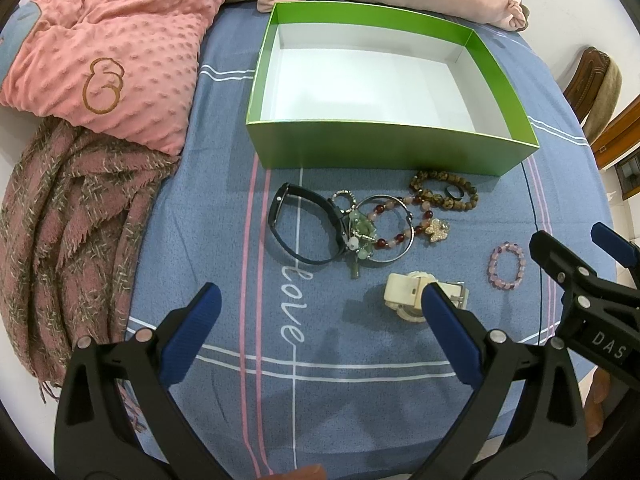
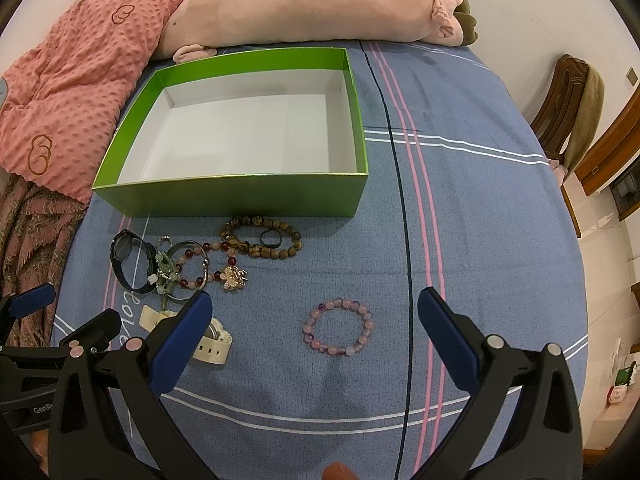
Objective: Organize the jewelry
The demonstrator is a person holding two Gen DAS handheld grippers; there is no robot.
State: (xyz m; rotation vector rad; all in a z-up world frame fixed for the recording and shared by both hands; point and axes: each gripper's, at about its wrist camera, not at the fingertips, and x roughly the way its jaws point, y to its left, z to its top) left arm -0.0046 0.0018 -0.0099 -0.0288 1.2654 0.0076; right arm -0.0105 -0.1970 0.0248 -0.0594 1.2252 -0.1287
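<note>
Left wrist view: the left gripper (image 1: 320, 300) hangs over the blue sheet (image 1: 224, 240) of a bed, its blue-padded fingers (image 1: 192, 332) spread wide with nothing between them. Ahead of the gap, beyond the word "love" on the sheet, the jewelry lies loose. A black watch (image 1: 304, 226) sits just ahead of the fingers, touching a tangle of a silver bangle (image 1: 384, 228), a green charm (image 1: 358, 242) and a red-and-pink bead bracelet (image 1: 404, 216) with a gold butterfly (image 1: 437, 231). A brown bead bracelet (image 1: 442, 188) with a dark ring (image 1: 454, 193) inside its loop lies farther on, near the green box (image 1: 384, 144), which stands open and empty past everything. A white watch (image 1: 408, 292) lies partly behind the right fingertip. A pink bracelet (image 1: 506, 266) lies off to the right, close to the right gripper (image 1: 568, 240), whose fingers enter from that edge. Left of the fingers lie a pink blanket (image 1: 104, 68) and a fringed scarf (image 1: 68, 216).

Right wrist view: the right gripper (image 2: 314, 308) is also wide open and holds nothing. The pink bracelet (image 2: 338, 326) lies on the sheet (image 2: 460, 220) between the fingers (image 2: 448, 340), just ahead, touching neither. The white watch (image 2: 208, 340) is partly hidden by the left finger. The tangle, the black watch (image 2: 132, 260) and the brown bracelet (image 2: 260, 238) lie ahead to the left, the box (image 2: 240, 196) beyond them. The left gripper (image 2: 64, 312) shows at the left edge. A plush toy (image 2: 312, 4) lies past the box.
</note>
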